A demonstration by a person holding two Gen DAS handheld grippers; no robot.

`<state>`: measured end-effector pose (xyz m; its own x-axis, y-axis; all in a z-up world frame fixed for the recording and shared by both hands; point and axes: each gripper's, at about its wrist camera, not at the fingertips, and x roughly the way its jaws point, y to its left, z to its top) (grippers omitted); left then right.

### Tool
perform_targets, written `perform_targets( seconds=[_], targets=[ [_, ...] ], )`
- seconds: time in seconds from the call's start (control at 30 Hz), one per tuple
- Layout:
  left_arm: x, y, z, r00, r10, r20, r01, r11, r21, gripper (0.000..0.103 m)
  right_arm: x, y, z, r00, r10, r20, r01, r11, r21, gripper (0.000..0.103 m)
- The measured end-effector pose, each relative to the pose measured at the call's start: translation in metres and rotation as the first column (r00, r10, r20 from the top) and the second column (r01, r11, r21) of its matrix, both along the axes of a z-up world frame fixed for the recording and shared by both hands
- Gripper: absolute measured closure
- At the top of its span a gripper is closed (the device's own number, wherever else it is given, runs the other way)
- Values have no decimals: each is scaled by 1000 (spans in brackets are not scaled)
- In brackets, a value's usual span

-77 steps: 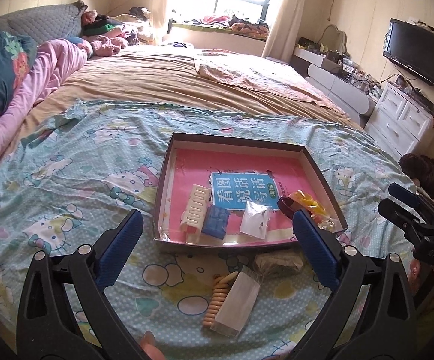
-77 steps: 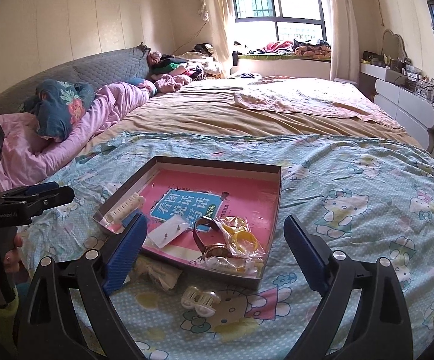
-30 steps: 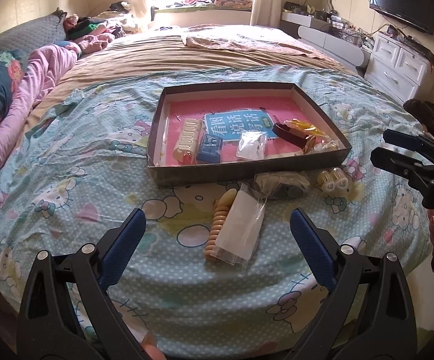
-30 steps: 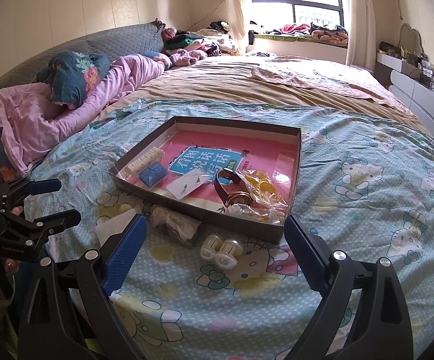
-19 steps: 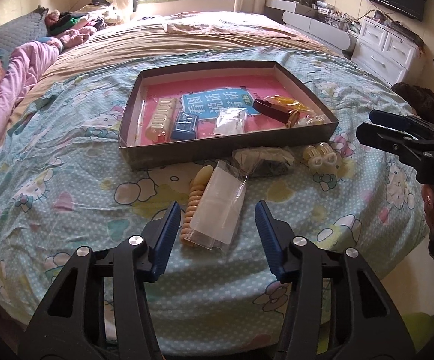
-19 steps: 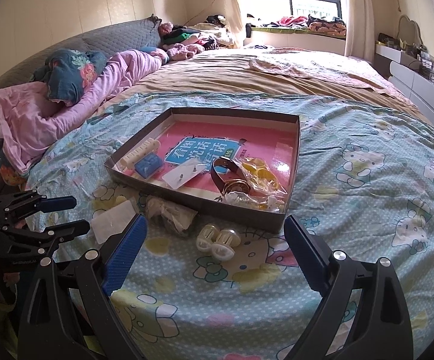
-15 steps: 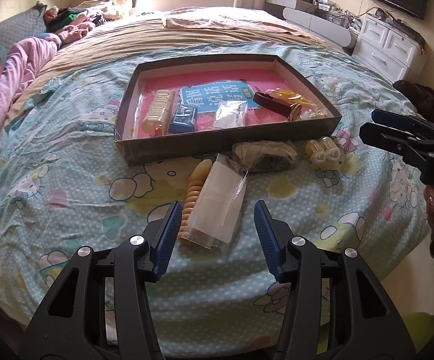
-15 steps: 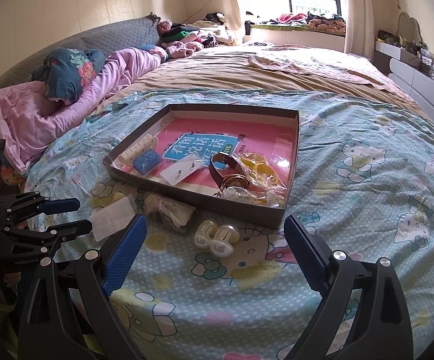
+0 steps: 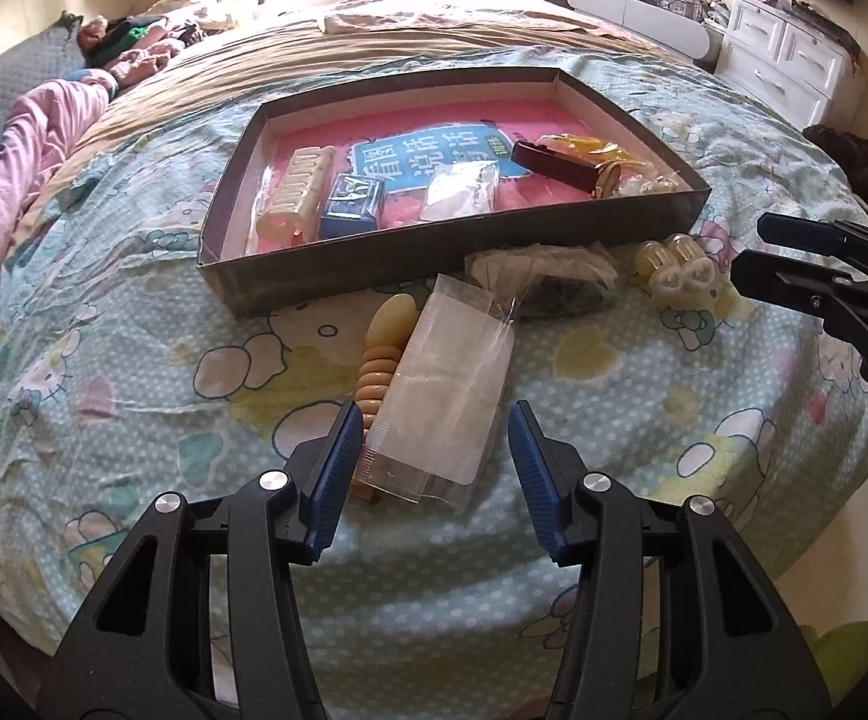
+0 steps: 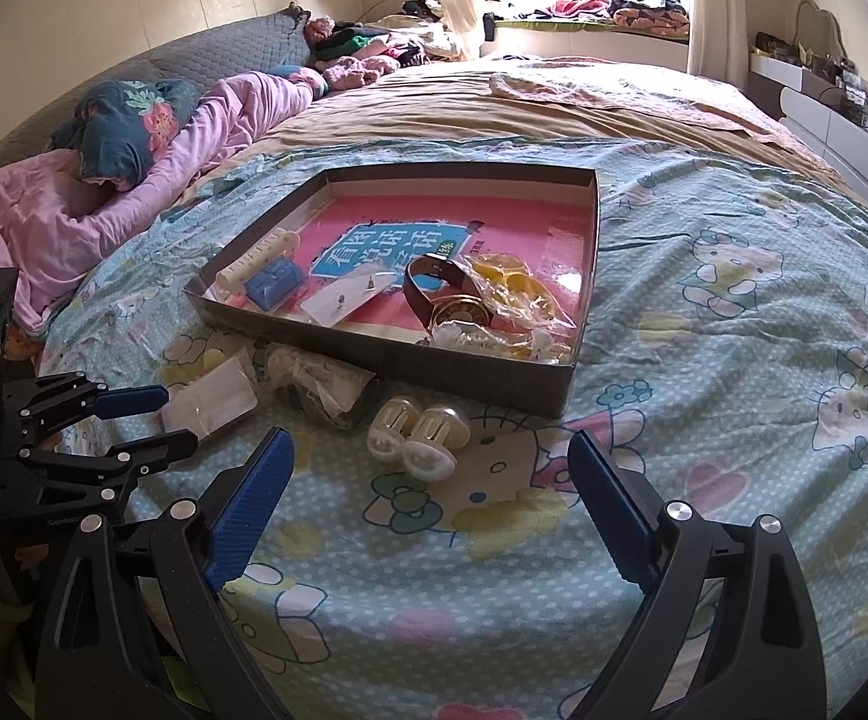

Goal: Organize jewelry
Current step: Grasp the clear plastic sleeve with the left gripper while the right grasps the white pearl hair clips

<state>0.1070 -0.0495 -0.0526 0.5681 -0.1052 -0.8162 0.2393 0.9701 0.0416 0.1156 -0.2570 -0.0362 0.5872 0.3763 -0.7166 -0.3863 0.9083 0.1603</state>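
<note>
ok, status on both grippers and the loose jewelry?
Left gripper open, straddling clear plastic packet. Right gripper open, empty. Cream clips outside dark cardboard tray. Nothing blocking.

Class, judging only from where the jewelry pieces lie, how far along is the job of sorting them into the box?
Done: the box already holds a watch, a blue case and several bagged pieces. In hand: nothing; the left gripper is open just short of the clear bag with the beaded bracelet. The right gripper is open too. Left: that bag, a crumpled bag and the white clips on the bedspread.
</note>
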Motion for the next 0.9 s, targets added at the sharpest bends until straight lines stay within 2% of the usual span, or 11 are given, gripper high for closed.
perform_targets(
  seconds=[0.27,0.43,0.47,0.53,0.6,0.67,0.9],
  targets=[
    [5,-4,-3,1000,0,18,-1,999,40,64,17,10,-20,999,13,-51,-13,1000,-2,13],
    [5,-3,-2,1000,1,20,-2,1000,29,65,29,16,-35,996,23,-86,-24,1000,-16,30],
    [4,-2,-1,1000,3,23,-3,1000,26,75,30,17,-37,996,19,-84,-21,1000,-21,32],
    [3,1,3,999,6,31,-6,1000,11,78,30,18,-38,997,21,-71,-23,999,-22,47],
    [3,4,5,999,12,36,-12,1000,-1,88,30,19,-38,997,35,-63,-36,999,-12,57],
    [3,6,6,999,17,32,-17,1000,-17,91,29,19,-37,998,41,-53,-42,999,-15,57],
    [1,6,7,1000,1,20,-1,999,-32,90,22,14,-29,998,40,-46,-40,999,-1,57]
  ],
)
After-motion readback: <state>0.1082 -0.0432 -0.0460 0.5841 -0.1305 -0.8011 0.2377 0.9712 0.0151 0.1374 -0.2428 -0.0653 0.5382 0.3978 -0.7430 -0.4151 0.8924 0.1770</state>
